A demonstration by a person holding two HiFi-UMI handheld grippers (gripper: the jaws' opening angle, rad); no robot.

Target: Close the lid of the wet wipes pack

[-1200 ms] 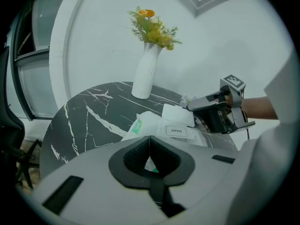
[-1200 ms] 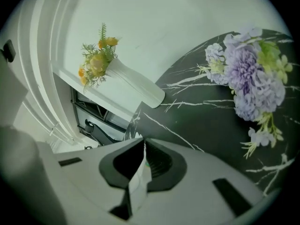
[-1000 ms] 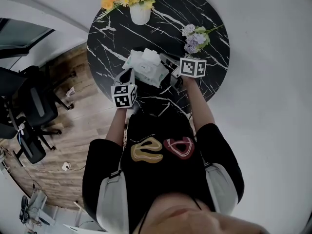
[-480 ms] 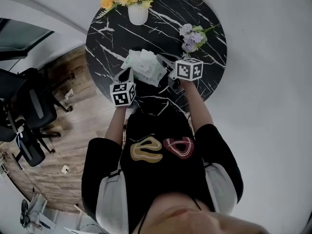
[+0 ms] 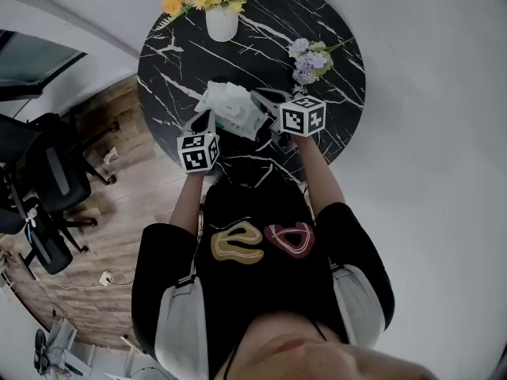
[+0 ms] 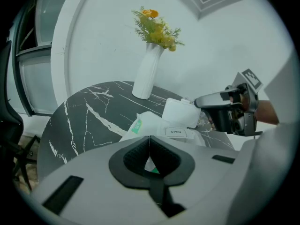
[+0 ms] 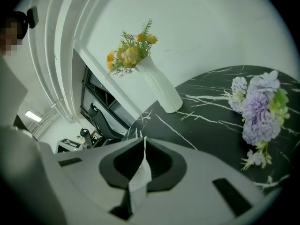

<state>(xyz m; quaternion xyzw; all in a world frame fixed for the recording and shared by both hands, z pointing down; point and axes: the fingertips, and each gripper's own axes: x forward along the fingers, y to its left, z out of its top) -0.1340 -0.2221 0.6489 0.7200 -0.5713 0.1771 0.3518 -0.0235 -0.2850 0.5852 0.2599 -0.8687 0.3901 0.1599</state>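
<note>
Wet wipes pack (image 5: 230,105), on table (image 5: 261,50) nearer the person than the white vase (image 5: 222,22): left gripper (image 6: 149,153) and right gripper (image 7: 140,168) each clamped on a pack end, barely shifted this past second; lid (image 6: 182,111) still raised, closing not begun.

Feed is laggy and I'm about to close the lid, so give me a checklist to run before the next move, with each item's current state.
1. Lid needs closing: ok, the lid stands raised above the wet wipes pack.
2. Pack steadied: ok, the left tool is shut on the pack's near edge.
3. Right tool free to press the lid: not ok, it is shut on a thin white strip.
4. What that strip is, wipe or pack seam: cannot tell.
5. Vase and purple flowers apart from the pack: ok.
</note>
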